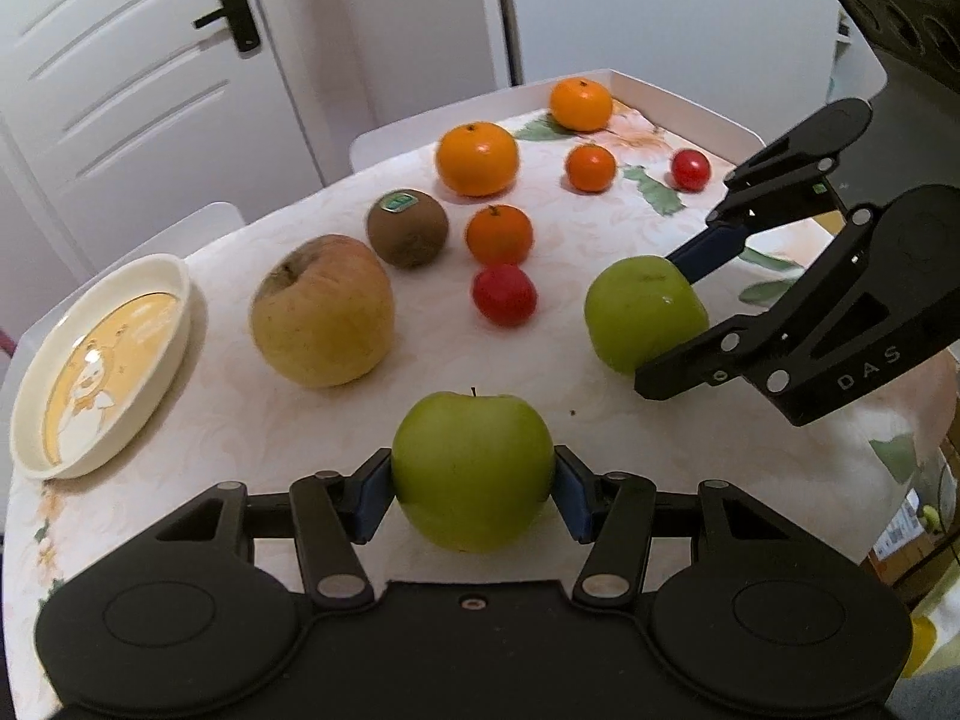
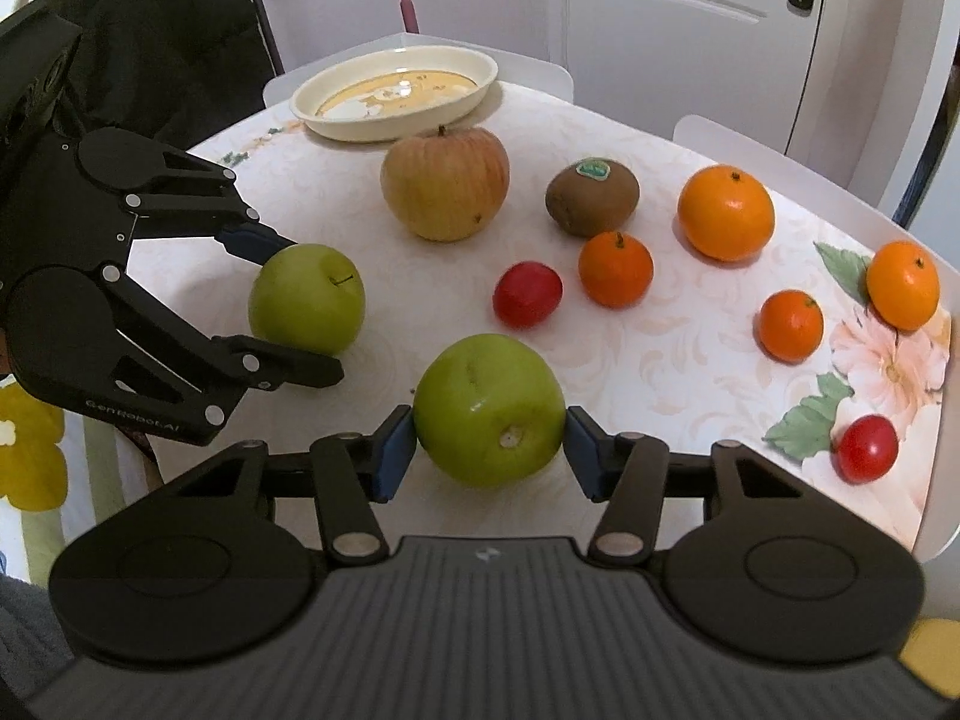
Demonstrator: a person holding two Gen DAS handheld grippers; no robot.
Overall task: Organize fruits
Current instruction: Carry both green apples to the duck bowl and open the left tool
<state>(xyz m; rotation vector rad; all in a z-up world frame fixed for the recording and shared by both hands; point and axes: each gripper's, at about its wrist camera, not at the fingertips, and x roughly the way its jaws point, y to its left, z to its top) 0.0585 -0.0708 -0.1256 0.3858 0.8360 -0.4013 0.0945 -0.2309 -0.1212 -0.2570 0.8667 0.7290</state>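
Apples [image 1: 473, 468] apparently pinched between fingers [image 1: 375, 495].

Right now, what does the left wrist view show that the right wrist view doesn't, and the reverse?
Left wrist view only: the upright stem on top of the green apple in the left hand-held gripper, and a cardboard box beyond the table edge.

Right wrist view only: the blossom end of the other green apple in the right hand-held gripper, and a dark jacket behind the table.

Both: the plate, yellow-red apple, kiwi, four oranges and two red tomatoes.
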